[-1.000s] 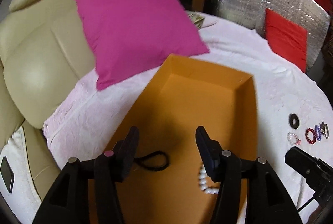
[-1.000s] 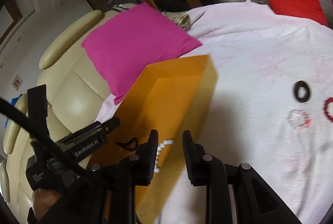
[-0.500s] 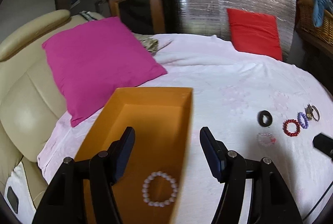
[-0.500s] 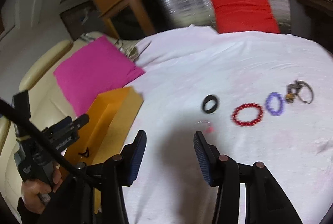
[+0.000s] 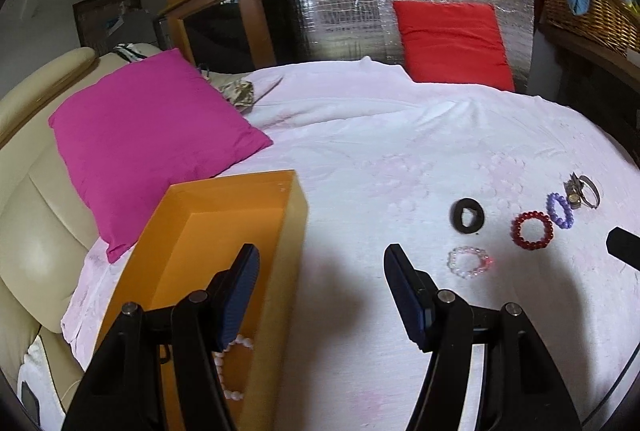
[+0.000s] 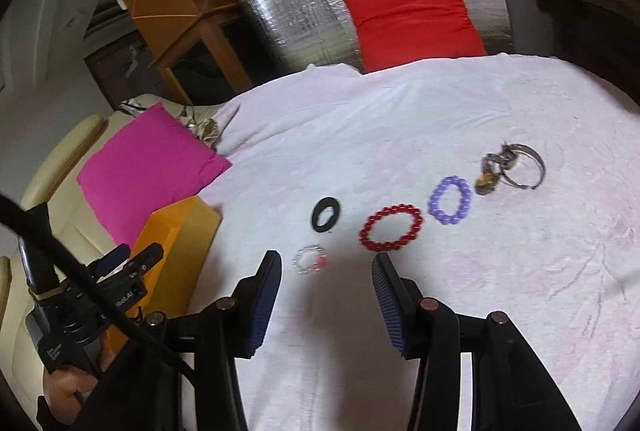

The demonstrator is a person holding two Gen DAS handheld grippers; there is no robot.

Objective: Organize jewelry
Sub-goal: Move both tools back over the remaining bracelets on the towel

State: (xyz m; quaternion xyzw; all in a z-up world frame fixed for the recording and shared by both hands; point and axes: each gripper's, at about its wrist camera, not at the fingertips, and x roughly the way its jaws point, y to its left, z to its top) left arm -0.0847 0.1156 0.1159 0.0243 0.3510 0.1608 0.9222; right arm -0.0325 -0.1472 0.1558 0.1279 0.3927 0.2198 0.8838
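Two views show a bed under a pale pink sheet (image 5: 400,135) with jewelry laid out on it. From the left wrist, the left gripper (image 5: 320,267) hangs with its jaws apart and nothing between them, one finger over the orange box (image 5: 224,215) and the other over bare sheet. A white bead bracelet (image 5: 234,367) lies inside the box near its close end. On the sheet to the right of the box lie a clear bead bracelet (image 5: 469,262), a black ring (image 5: 467,215), a red bead bracelet (image 5: 532,230), a purple bead bracelet (image 5: 560,210) and a metal bangle (image 5: 584,191), the last two touching. A magenta pillow (image 5: 152,139) rests beyond the box. From the right wrist, the right gripper (image 6: 326,271) is also spread and empty, over the sheet just short of the clear bracelet (image 6: 310,259). The black ring (image 6: 326,214), red bracelet (image 6: 391,229), purple bracelet (image 6: 451,199) and bangle (image 6: 516,167) lie farther on, and the box (image 6: 180,231) sits at left.
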